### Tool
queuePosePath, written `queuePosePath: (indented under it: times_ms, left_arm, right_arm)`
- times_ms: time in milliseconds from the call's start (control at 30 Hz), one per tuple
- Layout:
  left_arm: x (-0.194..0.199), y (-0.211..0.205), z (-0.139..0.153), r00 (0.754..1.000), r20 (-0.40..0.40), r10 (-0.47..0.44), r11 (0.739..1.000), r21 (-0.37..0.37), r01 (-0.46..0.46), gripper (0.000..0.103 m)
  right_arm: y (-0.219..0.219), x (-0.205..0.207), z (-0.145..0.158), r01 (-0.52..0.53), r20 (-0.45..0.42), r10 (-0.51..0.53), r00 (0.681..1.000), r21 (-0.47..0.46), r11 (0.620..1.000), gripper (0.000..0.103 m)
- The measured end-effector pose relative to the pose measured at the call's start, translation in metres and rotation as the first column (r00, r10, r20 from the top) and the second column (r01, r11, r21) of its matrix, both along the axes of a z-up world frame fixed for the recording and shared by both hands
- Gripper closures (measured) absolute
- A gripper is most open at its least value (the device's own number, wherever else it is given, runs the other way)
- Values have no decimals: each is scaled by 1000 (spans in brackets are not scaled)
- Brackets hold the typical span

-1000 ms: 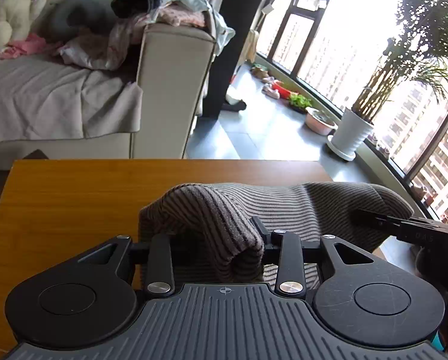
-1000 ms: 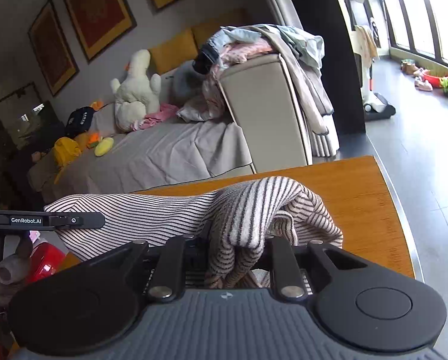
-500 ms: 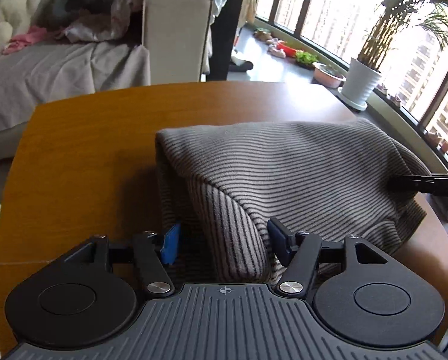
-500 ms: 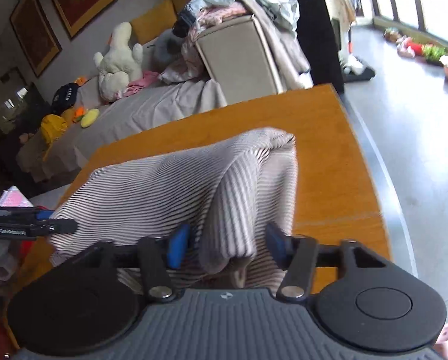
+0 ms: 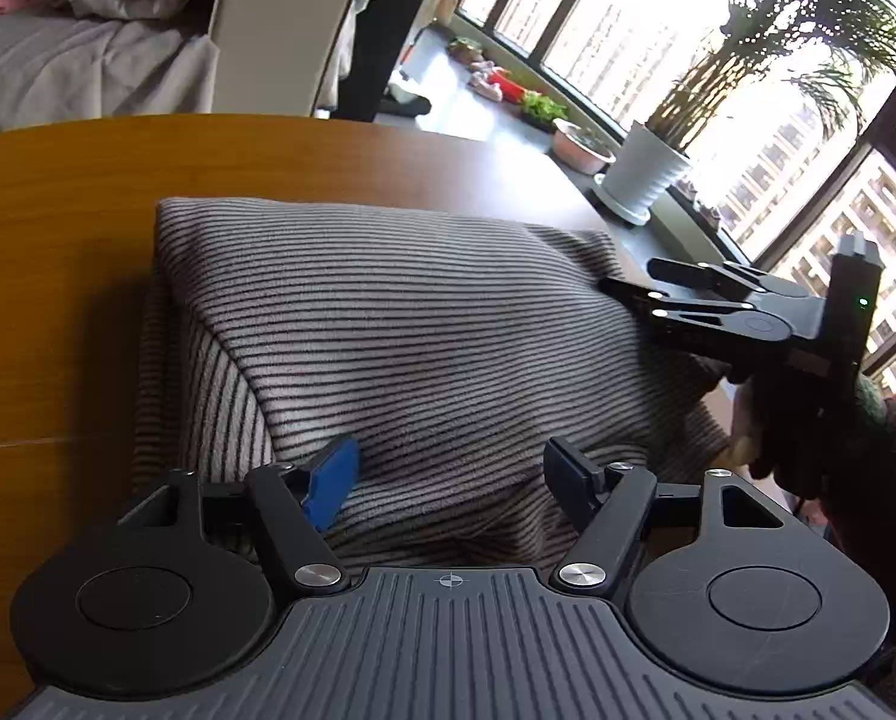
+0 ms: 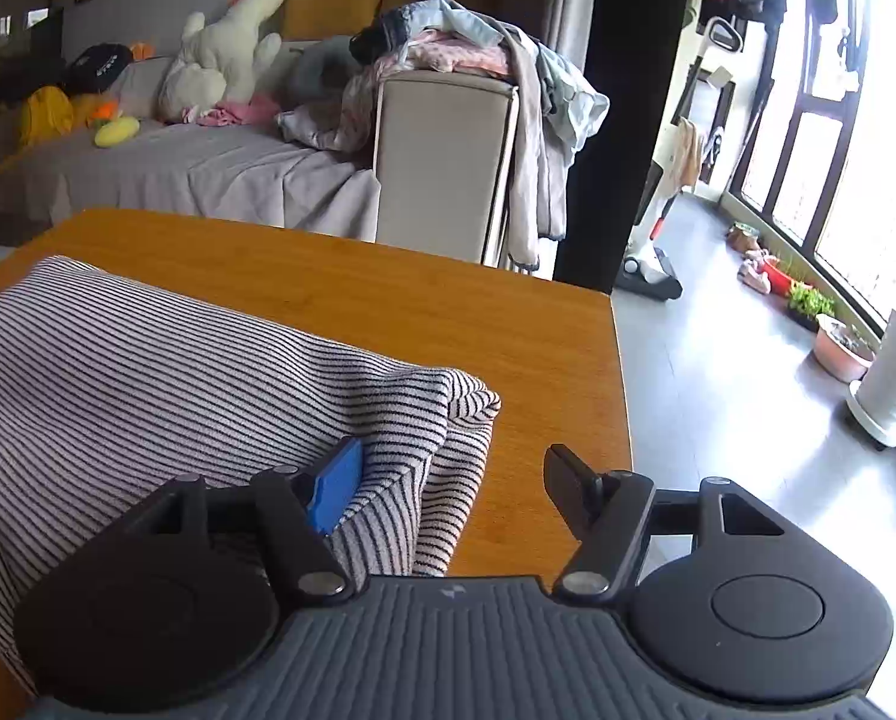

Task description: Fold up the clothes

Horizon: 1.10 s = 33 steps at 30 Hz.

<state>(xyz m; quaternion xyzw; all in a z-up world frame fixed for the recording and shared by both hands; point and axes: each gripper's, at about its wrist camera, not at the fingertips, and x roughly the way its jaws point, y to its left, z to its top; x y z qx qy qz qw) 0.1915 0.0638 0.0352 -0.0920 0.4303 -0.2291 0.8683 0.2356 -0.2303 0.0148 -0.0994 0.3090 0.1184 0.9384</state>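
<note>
A grey garment with thin dark stripes [image 5: 399,324] lies folded on the wooden table [image 5: 45,252]. My left gripper [image 5: 451,483] is open at the garment's near edge, its fingers spread over the cloth and gripping nothing. In the right wrist view the same striped garment [image 6: 147,384] fills the left side, and my right gripper [image 6: 454,489] is open at its right corner, with the cloth lying loose by the blue pad. The right gripper's fingers [image 5: 706,312] also show at the garment's right end in the left wrist view, held by a hand in a dark sleeve.
Beyond the table stands a sofa [image 6: 207,168] piled with clothes [image 6: 478,60] and a plush toy [image 6: 219,60]. A white potted plant [image 5: 646,180], a bowl and small items sit on the floor by the windows. The table's right edge [image 6: 619,372] drops to grey floor.
Both grippers held raised bunches of the striped cloth a second ago. They lowered it onto the table and opened, and the garment now lies flat and folded.
</note>
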Motion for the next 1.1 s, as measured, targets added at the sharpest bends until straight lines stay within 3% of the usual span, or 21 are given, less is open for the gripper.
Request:
queuePosePath:
  times_ms: [167, 233, 267, 400, 467, 567, 733, 767, 867, 933, 1000, 1100]
  left_arm:
    - [42, -5, -3, 999, 50, 8, 1000, 27, -9, 31]
    - [61, -7, -5, 998, 66, 10, 999, 36, -12, 26]
    - [71, -12, -6, 997, 79, -6, 999, 34, 3, 22]
    - [92, -30, -10, 993, 122, -5, 999, 54, -2, 20]
    - [86, -37, -6, 991, 134, -1, 996, 90, -11, 20]
    - [63, -40, 6, 987, 161, -17, 993, 120, -2, 14]
    - [2, -34, 28, 983, 177, -52, 995, 93, 36, 12]
    - [-3, -36, 24, 984, 170, -59, 993, 106, 41, 16]
    - [-16, -41, 10, 986, 146, -79, 986, 156, 55, 31]
    - [-24, -44, 0, 987, 130, -91, 980, 189, 65, 32]
    - [-28, -45, -8, 988, 123, -98, 976, 206, 71, 28]
    - [-24, -43, -10, 987, 130, -93, 977, 205, 65, 27]
  right_arm:
    - [-9, -45, -3, 32, 15, -32, 999, 8, 999, 33]
    - [-9, -65, -3, 31, 9, -31, 999, 28, 999, 33]
    - [-8, -74, -3, 28, 2, -28, 1000, 44, 999, 33]
    - [9, -109, 1, -42, -8, 42, 999, 75, 996, 32]
    - [23, -124, 6, -108, -8, 108, 994, 69, 992, 31]
    - [32, -133, 21, -175, 23, 174, 984, 41, 984, 19]
    - [11, -110, 45, -95, 88, 85, 993, 122, 988, 15]
    - [10, -103, 44, -87, 97, 76, 992, 113, 990, 15]
    - [19, -85, 26, -72, 69, 69, 995, 33, 997, 30]
    - [30, -82, 5, -81, 22, 82, 996, -28, 996, 35]
    - [38, -94, -7, -71, 35, 74, 997, -65, 995, 36]
    - [39, -119, -4, -60, 46, 63, 997, -56, 997, 37]
